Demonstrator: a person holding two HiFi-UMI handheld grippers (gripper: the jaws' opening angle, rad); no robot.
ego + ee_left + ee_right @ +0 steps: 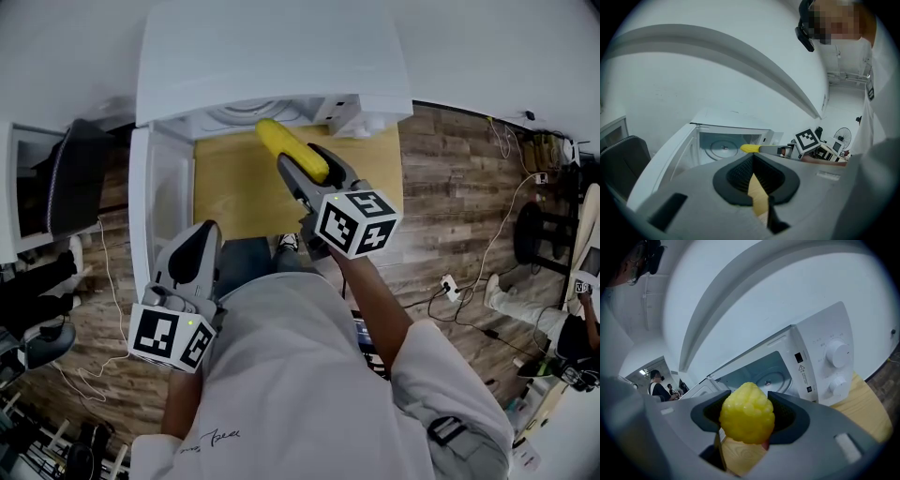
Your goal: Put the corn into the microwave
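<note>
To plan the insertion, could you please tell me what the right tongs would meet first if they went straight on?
Likely the inside of the open microwave; the corn in the right tongs aims there, depth unclear.

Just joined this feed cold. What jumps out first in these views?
The bright yellow corn stands out most, clamped in the right gripper and pointing at the oven cavity. Next is the white microwave on the wooden table, with its door swung wide open at the left of the head view. The left gripper hangs empty beside that door.
</note>
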